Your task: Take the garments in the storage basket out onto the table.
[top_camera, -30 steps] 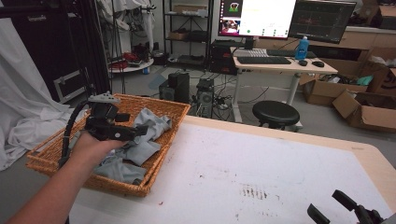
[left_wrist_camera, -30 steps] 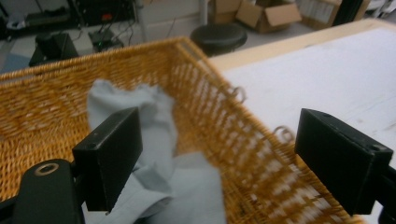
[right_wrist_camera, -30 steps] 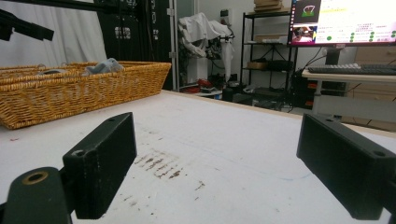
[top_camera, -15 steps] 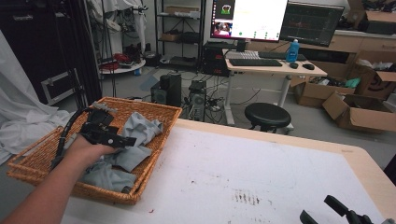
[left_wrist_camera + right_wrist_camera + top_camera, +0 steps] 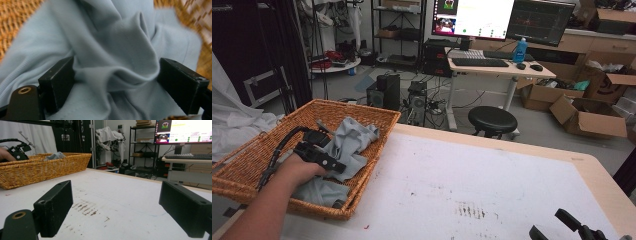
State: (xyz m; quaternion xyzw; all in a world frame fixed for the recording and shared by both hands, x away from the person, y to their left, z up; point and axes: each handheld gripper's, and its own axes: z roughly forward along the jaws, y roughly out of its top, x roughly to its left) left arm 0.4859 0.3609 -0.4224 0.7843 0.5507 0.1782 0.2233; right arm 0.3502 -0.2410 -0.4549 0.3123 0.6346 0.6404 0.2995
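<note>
A crumpled grey-blue cloth [image 5: 354, 137] lies in a wicker basket [image 5: 257, 145] at the table's left edge. The person's left hand holds my left gripper [image 5: 339, 166] down inside the basket, on the cloth. In the left gripper view the cloth [image 5: 117, 45] sits close up, and my left gripper [image 5: 115, 75] is open, its jaws wide apart on either side of a raised fold. My right gripper [image 5: 552, 226] hovers open at the table's near right corner. Nothing sits between the jaws of my right gripper [image 5: 115, 197], and the basket [image 5: 45, 167] is far off to its left.
The white table top [image 5: 492, 170] has dark scuff marks [image 5: 469, 210] near the front. Beyond the far edge stand a black stool [image 5: 492, 120], a desk with monitors [image 5: 474, 17], computer towers and cardboard boxes [image 5: 592, 117].
My left gripper has sunk lower into the basket and onto the cloth, with a fold now between its jaws. The right gripper has barely moved.
</note>
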